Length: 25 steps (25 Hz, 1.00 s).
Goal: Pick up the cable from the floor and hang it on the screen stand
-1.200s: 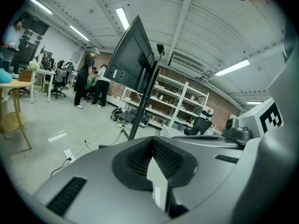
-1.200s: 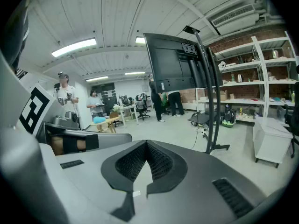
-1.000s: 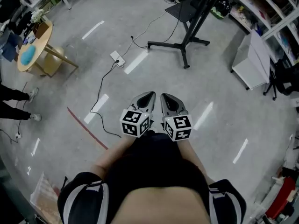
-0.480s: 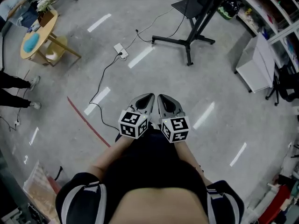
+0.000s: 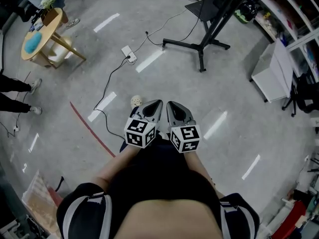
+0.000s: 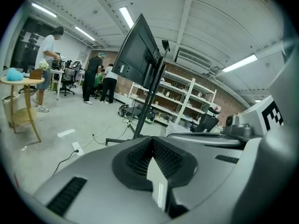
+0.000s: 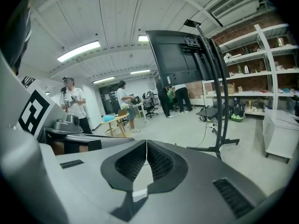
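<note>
While the person stands over the grey floor, both bare forearms reach forward from the waist, held close together and roughly parallel, wrists level, so that the two tools sit side by side with their marker cubes nearly touching. The left gripper and the right gripper point ahead and slightly down toward the floor, well above it. In the left gripper view the jaws are pressed together at the tips, with nothing between the ribbed pads. The right gripper view shows the same: jaws closed tip to tip, pads empty.

Ahead and to the right stands the screen stand, its dark pole slanting up out of the head view and its legs spread flat on the floor; the gripper views show a large dark screen mounted on it. A white cabinet sits near the shelving on the right, and a round wooden desk stands far off to the left. The black cable lies on the floor, ahead and left of the grippers, winding from a white power strip back toward the person's left side, apart from both grippers. A red line crosses the floor beside its nearer end.
</note>
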### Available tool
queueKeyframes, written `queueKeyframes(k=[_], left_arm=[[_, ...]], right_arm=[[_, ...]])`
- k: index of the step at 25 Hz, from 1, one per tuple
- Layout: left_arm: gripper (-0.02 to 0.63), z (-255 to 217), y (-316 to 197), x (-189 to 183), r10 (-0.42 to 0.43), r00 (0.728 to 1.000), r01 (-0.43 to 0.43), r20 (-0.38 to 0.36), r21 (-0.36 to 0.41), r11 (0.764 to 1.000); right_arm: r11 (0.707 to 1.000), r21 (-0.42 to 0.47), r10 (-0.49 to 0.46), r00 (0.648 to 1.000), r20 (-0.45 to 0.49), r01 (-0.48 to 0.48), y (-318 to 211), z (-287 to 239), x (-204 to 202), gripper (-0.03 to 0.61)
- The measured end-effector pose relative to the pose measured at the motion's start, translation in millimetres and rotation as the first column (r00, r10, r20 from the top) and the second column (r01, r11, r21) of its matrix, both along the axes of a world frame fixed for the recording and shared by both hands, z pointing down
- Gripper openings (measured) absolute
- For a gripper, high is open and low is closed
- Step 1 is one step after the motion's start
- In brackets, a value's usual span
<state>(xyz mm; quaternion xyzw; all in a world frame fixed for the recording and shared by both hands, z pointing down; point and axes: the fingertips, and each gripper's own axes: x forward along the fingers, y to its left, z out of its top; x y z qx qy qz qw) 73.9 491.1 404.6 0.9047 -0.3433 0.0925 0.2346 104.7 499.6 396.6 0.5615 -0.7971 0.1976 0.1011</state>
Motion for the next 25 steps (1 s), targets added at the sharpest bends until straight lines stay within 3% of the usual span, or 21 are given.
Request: queueKeyframes(k=[9,16,25], left_arm=[[0.006,-4,-64,-18,-0.01,1.0,0.01,-0.007,0.012,1.0],[0.006,-11,-146,-35,-0.037,0.999,0.037,-0.023,0.014,0.999],[0.006,-27,-246,-58,-0.008,1.0,0.009,-0.029,0.032,0.999]], right_arm=[[1.0,0.01,-0.01,1.0,-0.01,0.011,-62,-3,-18,0.023],[0.999,0.013,-0.034,0.999,-0.025,0.034,-136,-11,-37,0.023],[1.0,0.024,-0.016,0.999,-0.04,0.017,-236,-23,-62,0.023]])
